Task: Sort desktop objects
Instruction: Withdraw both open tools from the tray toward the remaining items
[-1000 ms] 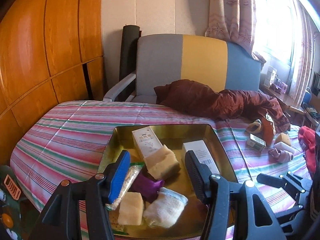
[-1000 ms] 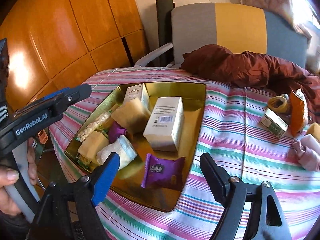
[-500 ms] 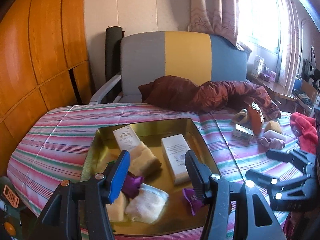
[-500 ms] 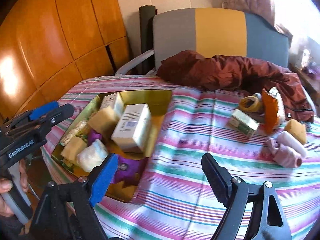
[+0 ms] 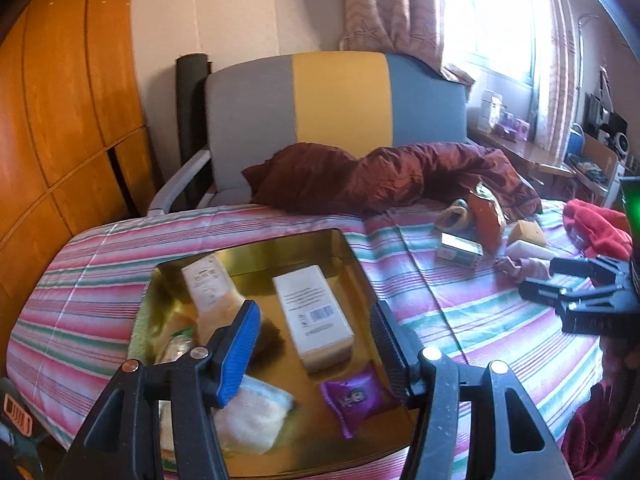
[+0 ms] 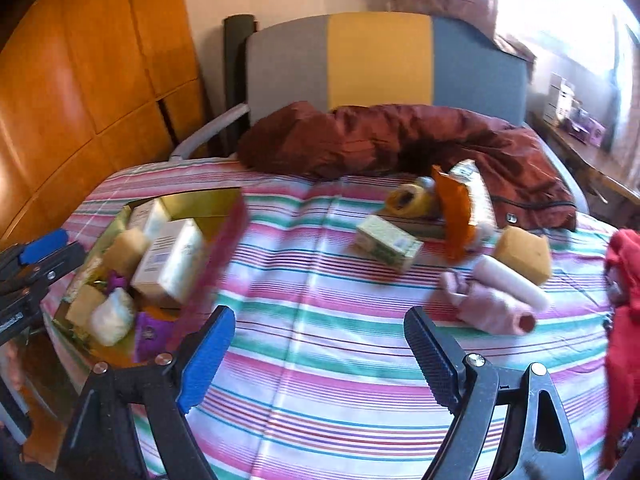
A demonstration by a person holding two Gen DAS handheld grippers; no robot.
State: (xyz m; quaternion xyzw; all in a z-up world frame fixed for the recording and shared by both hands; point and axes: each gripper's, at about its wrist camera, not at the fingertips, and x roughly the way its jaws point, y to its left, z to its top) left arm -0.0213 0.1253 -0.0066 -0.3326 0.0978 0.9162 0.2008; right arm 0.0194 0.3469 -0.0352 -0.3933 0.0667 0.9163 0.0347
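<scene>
My left gripper (image 5: 316, 336) hangs open over the gold tray (image 5: 276, 264), with nothing between its fingers. In the tray lie a white box (image 5: 312, 316), a purple packet (image 5: 354, 398), a white cloth roll (image 5: 256, 412) and another pale box (image 5: 204, 280). My right gripper (image 6: 320, 320) is open and empty above the striped cloth, right of the tray (image 6: 200, 200). Beyond it lie a green-and-white box (image 6: 388, 244), a yellow tape roll (image 6: 408, 198), an orange packet (image 6: 454, 212), a yellow sponge (image 6: 522, 254), a white roll (image 6: 512, 280) and a pink rolled cloth (image 6: 492, 312).
A maroon jacket (image 6: 400, 140) is heaped along the table's far edge in front of a grey, yellow and blue chair (image 6: 380, 60). A red cloth (image 6: 624, 280) lies at the right edge. Wooden panels line the left wall. The left gripper (image 6: 36, 256) shows at the left edge of the right wrist view.
My right gripper has swung right, from over the tray to over the striped cloth near the loose objects, and its jaws stand slightly wider. My left gripper shifted right over the tray.
</scene>
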